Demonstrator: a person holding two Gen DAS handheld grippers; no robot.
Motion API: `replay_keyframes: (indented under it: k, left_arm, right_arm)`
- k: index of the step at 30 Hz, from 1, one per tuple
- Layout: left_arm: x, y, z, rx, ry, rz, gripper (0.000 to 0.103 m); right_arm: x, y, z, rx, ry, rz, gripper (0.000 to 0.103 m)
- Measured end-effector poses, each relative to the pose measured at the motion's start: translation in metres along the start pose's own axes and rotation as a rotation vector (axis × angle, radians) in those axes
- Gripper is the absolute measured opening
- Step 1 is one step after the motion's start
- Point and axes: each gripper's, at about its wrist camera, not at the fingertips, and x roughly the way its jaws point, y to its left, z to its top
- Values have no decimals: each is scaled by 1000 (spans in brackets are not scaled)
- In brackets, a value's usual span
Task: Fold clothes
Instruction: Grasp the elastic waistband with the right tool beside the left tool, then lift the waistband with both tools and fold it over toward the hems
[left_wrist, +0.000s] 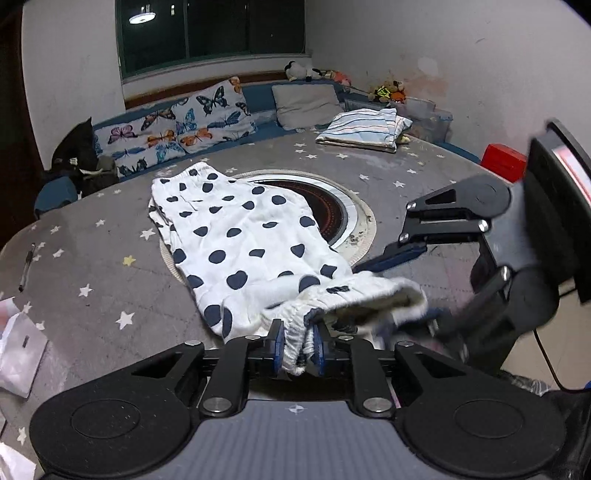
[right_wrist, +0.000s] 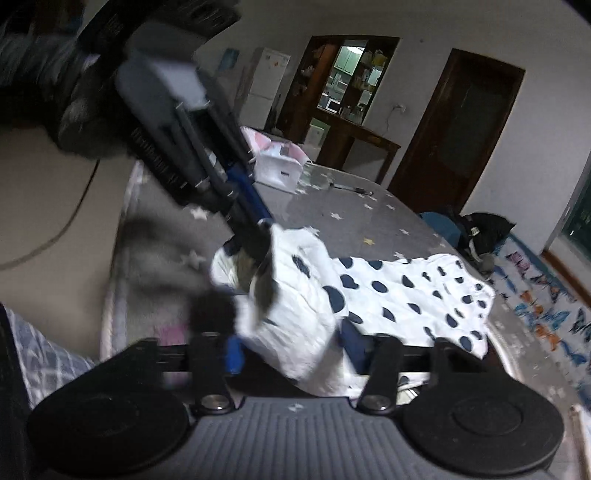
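The polka-dot shorts (left_wrist: 243, 240) are spread across the star-patterned table (left_wrist: 110, 258), the waistband lifted at the near edge. The waistband is pinched tightly between the left gripper (left_wrist: 298, 349) fingers. Further right, the right gripper (right_wrist: 291, 354) fingers are closed on bunched waistband fabric.

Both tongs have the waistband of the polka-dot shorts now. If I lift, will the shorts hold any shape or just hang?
Probably just hang: the polka-dot shorts lie limp, and the waistband sags between the left tongs and right tongs. They look thin and light, so lifting should be easy. The gathered elastic bunches in the pads, so the grip should hold.
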Motion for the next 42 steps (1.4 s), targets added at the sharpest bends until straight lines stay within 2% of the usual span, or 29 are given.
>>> replay_keyframes:
  k: [1,2,8,12,18,22,24,26,28,31,40,42]
  left_arm:
    - [-5,-1,-3,12,-13,9,36]
    - [-10,-3,-6,26,-28,19,51]
    - [-23,-26,-26,163,-115,49,67]
    - [-11,-41,-31,270,-141,91,68]
    - [4,-40,-25,284,-222,194,68]
    - [12,-40,-26,336,-249,194,68]
    - [16,-42,-29,360,-250,181,63]
    - [16,-44,-30,367,-254,158,34]
    - [11,-47,-30,362,-256,125,24]
    - [-8,-52,-32,350,-263,68,21]
    - [-74,-74,-38,316,-277,-107,20]
    - [-82,-73,-36,293,-277,-133,20]
  right_arm:
    - [-1,-4,2,25,-2,9,28]
    - [-3,-8,3,49,-4,16,27]
    - [-11,-35,12,197,-17,60,24]
    - [-17,-52,18,296,-25,89,23]
    - [-21,-49,22,278,-13,79,23]
    - [-23,-45,22,268,-6,81,23]
    - [-28,-43,22,273,-8,92,23]
    - [-39,-39,25,275,-11,116,22]
    - [-50,-35,27,277,-13,140,22]
    - [-66,-29,30,280,-17,177,22]
    - [-114,-10,40,289,-28,287,22]
    - [-114,-16,43,301,-36,277,22]
